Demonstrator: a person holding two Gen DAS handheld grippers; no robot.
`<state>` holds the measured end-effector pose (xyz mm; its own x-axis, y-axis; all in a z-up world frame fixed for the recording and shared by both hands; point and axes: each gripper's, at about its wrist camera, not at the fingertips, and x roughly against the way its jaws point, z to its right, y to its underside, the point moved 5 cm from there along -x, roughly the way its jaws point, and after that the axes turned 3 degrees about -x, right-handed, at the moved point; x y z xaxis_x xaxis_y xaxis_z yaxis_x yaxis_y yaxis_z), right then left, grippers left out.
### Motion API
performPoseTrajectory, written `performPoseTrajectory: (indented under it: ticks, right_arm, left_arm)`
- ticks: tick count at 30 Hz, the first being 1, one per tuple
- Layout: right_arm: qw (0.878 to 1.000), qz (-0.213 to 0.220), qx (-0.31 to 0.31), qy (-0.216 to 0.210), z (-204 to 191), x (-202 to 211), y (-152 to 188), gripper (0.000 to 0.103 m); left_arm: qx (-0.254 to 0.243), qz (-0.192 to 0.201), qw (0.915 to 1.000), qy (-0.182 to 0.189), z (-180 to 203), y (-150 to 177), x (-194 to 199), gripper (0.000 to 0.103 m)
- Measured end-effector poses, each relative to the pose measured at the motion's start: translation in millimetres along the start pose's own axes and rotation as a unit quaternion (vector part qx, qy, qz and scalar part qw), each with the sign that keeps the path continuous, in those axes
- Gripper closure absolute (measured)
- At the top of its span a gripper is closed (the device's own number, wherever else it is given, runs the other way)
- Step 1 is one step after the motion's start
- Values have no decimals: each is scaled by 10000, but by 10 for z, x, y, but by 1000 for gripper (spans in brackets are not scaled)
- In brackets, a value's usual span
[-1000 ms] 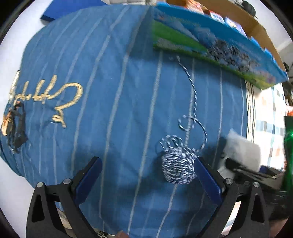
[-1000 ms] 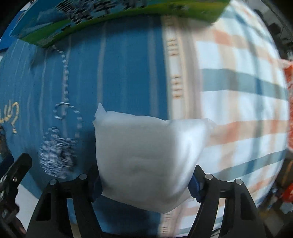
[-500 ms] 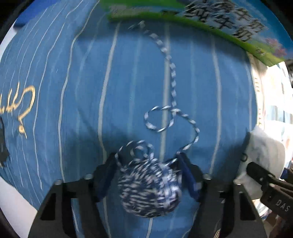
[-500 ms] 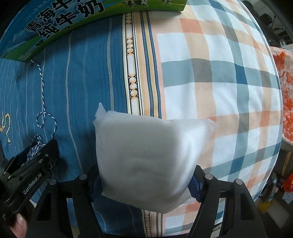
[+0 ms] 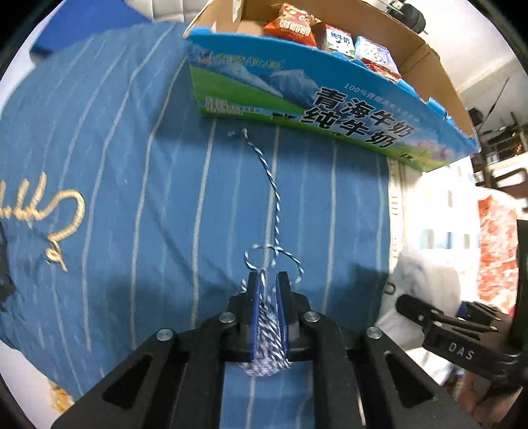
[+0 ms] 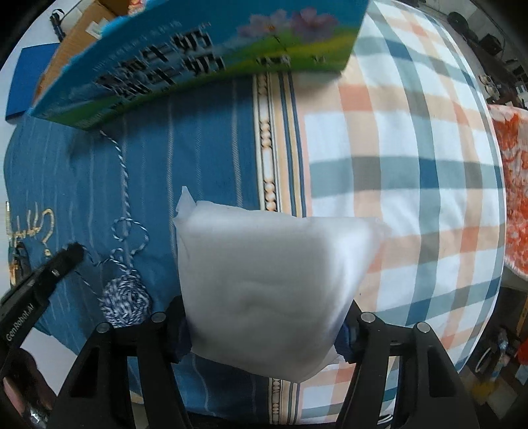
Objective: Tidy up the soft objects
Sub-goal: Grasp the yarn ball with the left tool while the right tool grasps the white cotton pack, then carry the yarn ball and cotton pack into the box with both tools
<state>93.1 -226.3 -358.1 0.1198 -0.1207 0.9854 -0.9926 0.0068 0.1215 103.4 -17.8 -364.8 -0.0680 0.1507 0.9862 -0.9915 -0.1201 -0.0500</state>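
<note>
**Both hand-held grippers closed on soft things above the bedding**

The left hand-held gripper [image 5: 268, 283] has its blue-padded jaws drawn nearly together, squeezing the blue-and-white twine ball [image 5: 267, 330] flat between them. A loose tail of twine [image 5: 274, 198] runs forward from the ball, loops once on the cloth and ends just short of the milk carton box [image 5: 330, 109].

The right hand-held gripper [image 6: 264, 333] stands about half open, its jaws pressed against both sides of a white padded pouch [image 6: 270, 280] that fills the gap and bulges out ahead of them. In that view the twine ball [image 6: 125, 300] sits just left of the pouch.

Beneath both lies a blue striped cloth [image 5: 132, 198] with gold script stitching [image 5: 43, 211], meeting a checked sheet [image 6: 412, 165] in orange, blue and white. The open box holds snack packets [image 5: 290, 26]. An orange patterned fabric [image 6: 511, 184] lies at the right edge.
</note>
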Motion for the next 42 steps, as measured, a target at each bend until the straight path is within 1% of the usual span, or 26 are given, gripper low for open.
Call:
performPoseTrajectory:
  ticks: [2,3,4,5,8,11,12,13,14,15,16,17,19,20,22,24,26,28,30,34,35,36,37,39,40,42]
  right_arm:
    - [10000,30,22,-45,-12,48,2,35]
    - [10000,35,29,-62,-24,66,6,35]
    - [10000,32,36,-78,-24,73,16,35]
    - [10000,24,44,-81,-25,74,28,35]
    - [9999,-43,65,-79,-30,22,82,35]
    - [9999,-100,103,-42,-10,-45,162,35]
    - [9999,-108,114,-33,-7,-53,179,35]
    - [9999,-117,119,-24,7,-59,190,35]
    - [9998,-117,127,-10,22,-94,183,35]
    - [9999,-105,136,4,36,-88,187,35]
    - [9999,-95,135,11,99,-113,189,35]
    - [9999,-83,134,22,110,-106,182,35]
    - [9999,-52,126,27,143,-66,187,35]
    - [9999,-23,131,15,81,-88,141,35]
    - [9999,73,137,-48,94,22,123,35]
    - [9994,238,152,-205,89,226,80,35]
    - [9982,456,198,-340,65,470,12,35]
    - [9957,738,280,-492,14,781,-72,35]
    - [9922,1018,358,-622,-46,1084,-166,35]
    - [9817,1598,504,-901,-194,1738,-404,35]
    - [9786,1732,540,-969,-255,1891,-469,35]
    - [9753,1871,572,-1026,-298,2057,-528,35]
    - [9727,1977,599,-1053,-351,2170,-601,35]
    - [9660,2248,656,-1093,-420,2491,-776,35]
    - [9635,2342,675,-1108,-456,2606,-841,35]
    - [9585,2520,691,-1136,-549,2825,-1004,35]
  left_arm:
    - [143,-156,9995,243,-56,8,11,62]
    - [246,-285,9988,318,-121,26,15,56]
    - [334,-380,9979,393,-151,77,9,44]
    - [386,-442,9972,467,-148,148,5,36]
    - [391,-634,9962,453,-67,325,-103,34]
    - [350,-1073,9928,412,96,535,-417,34]
    - [332,-1219,9916,281,117,582,-547,33]
    - [309,-1358,9901,177,133,629,-673,41]
    - [315,-1437,9890,133,144,662,-756,53]
    - [308,-1120,9932,82,172,637,-711,53]
    - [284,-947,9951,19,194,615,-677,53]
    - [216,-892,9958,-11,229,598,-656,54]
    - [209,-796,9966,103,273,571,-590,54]
    - [158,-679,9976,49,286,547,-528,54]
    - [142,-478,9988,6,305,478,-390,54]
    - [190,-199,9995,123,329,388,-137,54]
    - [168,250,9993,223,384,236,252,54]
    - [101,747,9966,327,457,52,697,54]
    - [18,1213,9917,432,506,-118,1140,54]
    - [-228,2048,9766,617,566,-567,2027,54]
    - [-282,2173,9736,636,536,-636,2206,54]
    - [-353,2369,9685,681,564,-775,2439,54]
    - [-396,2500,9649,703,549,-895,2568,54]
    - [-501,2828,9552,714,590,-1134,2962,54]
    - [-544,2947,9514,707,596,-1231,3093,54]
    - [-630,3263,9411,625,628,-1488,3420,54]
